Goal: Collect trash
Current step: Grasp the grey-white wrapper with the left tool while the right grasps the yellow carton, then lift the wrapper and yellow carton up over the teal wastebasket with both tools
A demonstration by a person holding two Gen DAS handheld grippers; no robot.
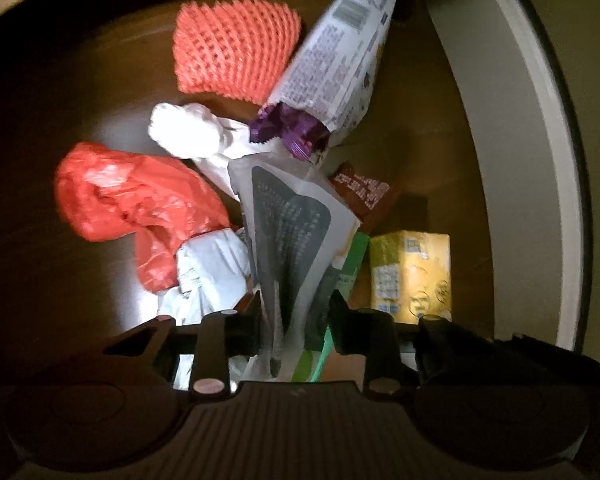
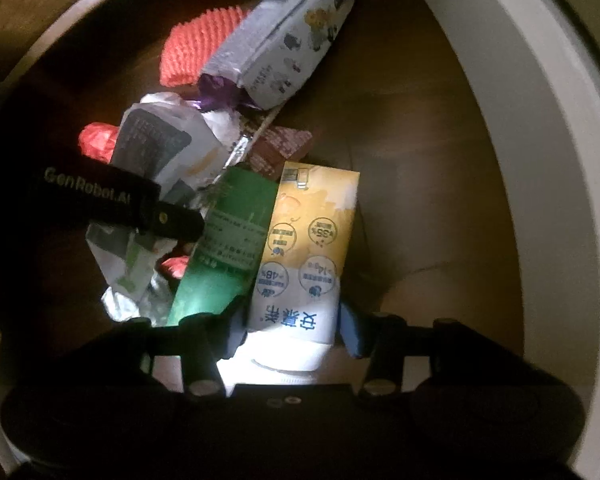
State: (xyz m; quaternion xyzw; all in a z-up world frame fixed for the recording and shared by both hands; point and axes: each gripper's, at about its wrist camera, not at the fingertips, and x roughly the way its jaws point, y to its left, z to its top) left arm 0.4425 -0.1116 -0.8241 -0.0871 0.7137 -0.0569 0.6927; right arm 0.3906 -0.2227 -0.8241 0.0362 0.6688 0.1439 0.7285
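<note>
A heap of trash lies on a dark brown floor under a light. In the left wrist view, my left gripper (image 1: 296, 316) is shut on a white pouch with a grey printed panel (image 1: 292, 224), which stands up between its pads. In the right wrist view, my right gripper (image 2: 292, 328) is shut on the lower end of a yellow and white carton (image 2: 312, 240). A green box (image 2: 236, 240) lies against the carton's left side. The left gripper's black housing (image 2: 100, 196) shows at the left, over the pouch (image 2: 160, 148).
An orange foam net (image 1: 236, 48), a white and purple snack bag (image 1: 340, 60), a red plastic bag (image 1: 132, 200), crumpled white paper (image 1: 188, 128) and a brown wrapper (image 1: 364, 196) lie in the heap. A pale baseboard (image 1: 520, 120) curves along the right.
</note>
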